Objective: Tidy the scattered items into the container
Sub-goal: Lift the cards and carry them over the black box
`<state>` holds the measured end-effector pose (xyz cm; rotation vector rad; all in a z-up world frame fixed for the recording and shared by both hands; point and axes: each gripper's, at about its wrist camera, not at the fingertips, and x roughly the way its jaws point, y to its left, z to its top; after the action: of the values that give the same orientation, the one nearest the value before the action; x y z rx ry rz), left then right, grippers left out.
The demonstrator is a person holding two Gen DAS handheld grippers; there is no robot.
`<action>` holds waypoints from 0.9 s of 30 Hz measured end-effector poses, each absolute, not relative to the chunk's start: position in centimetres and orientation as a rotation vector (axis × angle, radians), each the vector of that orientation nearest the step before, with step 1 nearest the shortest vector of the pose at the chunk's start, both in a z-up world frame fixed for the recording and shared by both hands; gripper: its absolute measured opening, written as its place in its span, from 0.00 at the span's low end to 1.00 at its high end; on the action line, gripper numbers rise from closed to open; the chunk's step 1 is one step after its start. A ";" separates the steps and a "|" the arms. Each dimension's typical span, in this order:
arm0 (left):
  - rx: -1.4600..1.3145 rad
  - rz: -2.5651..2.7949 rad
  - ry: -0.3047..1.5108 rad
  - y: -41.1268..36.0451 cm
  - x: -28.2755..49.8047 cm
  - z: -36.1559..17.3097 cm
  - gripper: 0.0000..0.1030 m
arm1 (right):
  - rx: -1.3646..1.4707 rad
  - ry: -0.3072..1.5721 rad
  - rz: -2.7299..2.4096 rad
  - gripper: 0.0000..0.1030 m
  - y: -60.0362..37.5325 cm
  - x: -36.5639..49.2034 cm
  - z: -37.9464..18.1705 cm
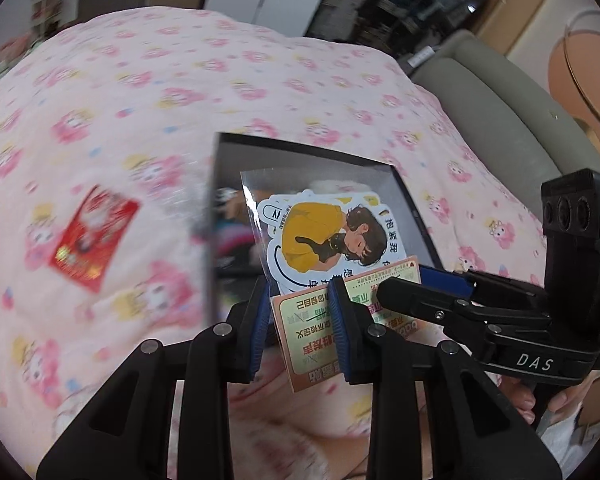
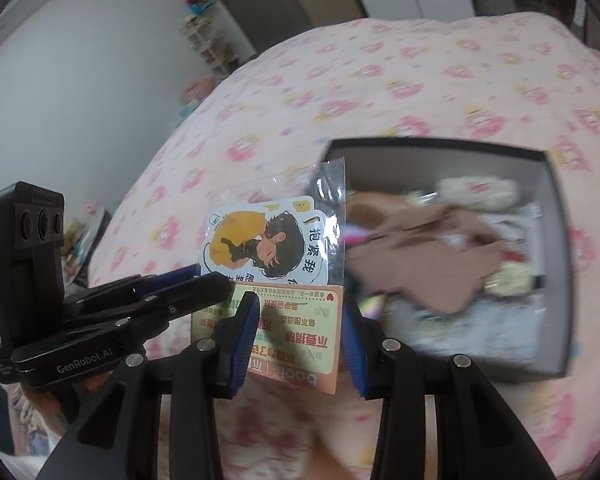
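Note:
A sticker pack (image 1: pixel 320 236) in a clear sleeve, with a cartoon figure in yellow and an orange card at its base, hangs in the air above the bed. My left gripper (image 1: pixel 300 332) is shut on its lower left part. From the right, my right gripper (image 1: pixel 388 292) pinches the card's edge. In the right wrist view the same pack (image 2: pixel 268 248) sits between the right gripper (image 2: pixel 298 344) pads, and the left gripper (image 2: pixel 220 280) clamps its left side. The container, a dark box (image 1: pixel 300 148) (image 2: pixel 440 144), lies open just beyond, holding brown cloth (image 2: pixel 420 256) and several small items.
A pink floral bedspread (image 1: pixel 180 80) covers the bed under everything. A red packet (image 1: pixel 92 240) lies on it left of the box. A grey padded edge (image 1: pixel 500 120) runs along the right. A person's hand (image 1: pixel 520 400) holds the right gripper. A shelf (image 2: pixel 204 40) stands by the wall.

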<state>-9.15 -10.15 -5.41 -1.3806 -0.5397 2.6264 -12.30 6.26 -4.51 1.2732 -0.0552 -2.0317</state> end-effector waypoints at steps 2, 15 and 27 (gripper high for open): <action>-1.385 2.613 -0.527 -8.7 -10.8 -5.9 0.27 | 1.272 -0.016 -2.062 0.36 7.4 -13.6 -4.7; -1.668 2.564 -0.401 -6.1 -16.5 -12.7 0.28 | 1.488 -0.019 -1.974 0.36 8.6 -17.4 -13.3; -1.765 2.581 -0.325 -4.2 -16.2 -14.8 0.34 | 1.541 0.102 -2.168 0.36 9.6 -17.6 -13.7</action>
<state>-16.24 -4.24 -14.80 -1.7646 -0.3245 2.5814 -17.60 9.57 -13.65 1.5408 0.1016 -2.1679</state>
